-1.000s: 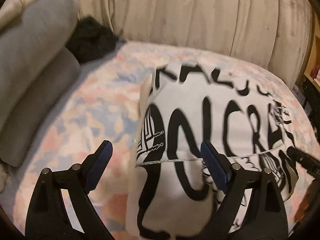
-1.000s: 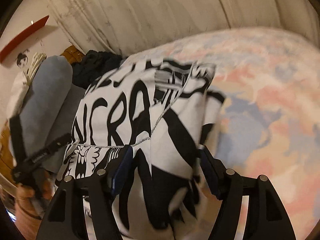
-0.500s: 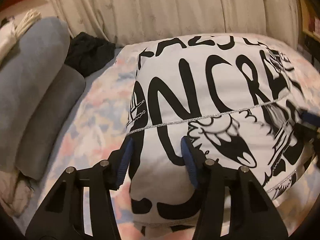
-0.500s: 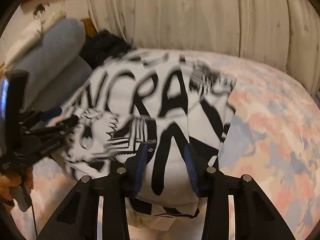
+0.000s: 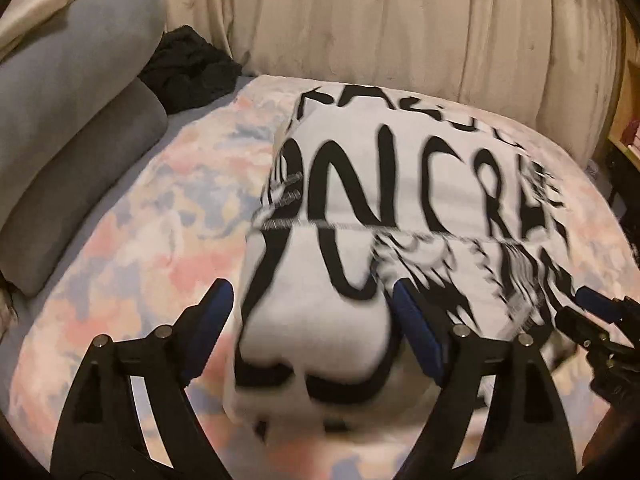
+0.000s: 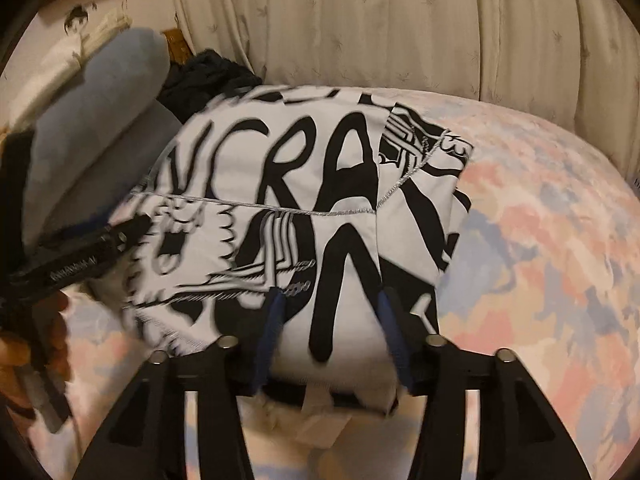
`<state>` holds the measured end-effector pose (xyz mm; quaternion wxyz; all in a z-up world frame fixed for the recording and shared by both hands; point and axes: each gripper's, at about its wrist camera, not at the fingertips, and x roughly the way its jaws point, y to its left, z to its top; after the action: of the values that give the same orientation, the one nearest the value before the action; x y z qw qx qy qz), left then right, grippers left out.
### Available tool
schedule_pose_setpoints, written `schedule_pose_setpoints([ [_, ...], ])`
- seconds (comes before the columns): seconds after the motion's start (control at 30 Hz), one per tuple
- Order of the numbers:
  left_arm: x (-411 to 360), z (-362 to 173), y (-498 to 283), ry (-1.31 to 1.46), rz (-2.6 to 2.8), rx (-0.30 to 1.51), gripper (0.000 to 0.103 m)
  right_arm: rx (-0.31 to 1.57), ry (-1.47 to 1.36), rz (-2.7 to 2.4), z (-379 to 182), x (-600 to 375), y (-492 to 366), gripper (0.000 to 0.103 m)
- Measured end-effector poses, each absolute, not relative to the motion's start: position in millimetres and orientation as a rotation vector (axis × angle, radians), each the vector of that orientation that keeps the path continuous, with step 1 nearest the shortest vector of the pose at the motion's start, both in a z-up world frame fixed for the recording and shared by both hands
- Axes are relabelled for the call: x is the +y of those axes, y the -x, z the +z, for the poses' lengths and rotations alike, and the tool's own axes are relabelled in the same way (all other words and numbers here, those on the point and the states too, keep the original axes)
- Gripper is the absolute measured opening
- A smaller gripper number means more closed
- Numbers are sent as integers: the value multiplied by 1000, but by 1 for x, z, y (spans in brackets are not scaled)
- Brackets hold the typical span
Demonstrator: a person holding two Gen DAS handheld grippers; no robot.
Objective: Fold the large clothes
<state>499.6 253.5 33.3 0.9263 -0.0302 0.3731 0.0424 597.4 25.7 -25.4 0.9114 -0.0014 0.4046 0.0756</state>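
Observation:
A folded white garment with bold black lettering (image 5: 400, 200) (image 6: 304, 184) lies on the pastel patterned bedspread (image 5: 152, 240). My left gripper (image 5: 312, 324) straddles its near left corner. Its jaws are opening wide, and the left pad (image 5: 212, 316) stands just clear of the cloth. My right gripper (image 6: 331, 320) sits over the near right part of the garment. A bulge of cloth lies between its blue pads (image 6: 272, 320) as the jaws open. Each wrist view catches the other gripper at the garment's side: the right gripper (image 5: 592, 312) and the left gripper (image 6: 120, 232), with a hand (image 6: 24, 344) behind it.
Two grey bolsters (image 5: 80, 100) (image 6: 100, 112) line the left side of the bed, with a black garment (image 5: 188, 68) bunched behind them. A cream curtain (image 5: 400, 20) runs along the far edge. A wooden shelf (image 5: 628, 120) stands at far right. Bare bedspread (image 6: 540, 260) lies right of the garment.
Half a second ago both grippers' jaws were narrowed around the garment's near edge; now both stand wider. The garment has settled lower and flatter on the bed.

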Motion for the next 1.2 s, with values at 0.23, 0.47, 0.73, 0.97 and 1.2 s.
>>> schedule_pose_setpoints([
  [0.23,192,60,-428,-74,-44,820,81,831,-27,176,22,4,-528,64],
  [0.47,113,113,-319,-207,-87,735,84,816,-36,153,76,-23,-431,76],
  [0.73,60,149,-211,-151,-105,697,84,797,-47,116,115,-63,-306,79],
  [0.97,21,149,-121,-146,-90,653,86,765,-34,89,134,-89,-197,80],
  [1.2,-6,134,-46,-95,-77,705,87,736,-28,63,140,-116,-95,85],
])
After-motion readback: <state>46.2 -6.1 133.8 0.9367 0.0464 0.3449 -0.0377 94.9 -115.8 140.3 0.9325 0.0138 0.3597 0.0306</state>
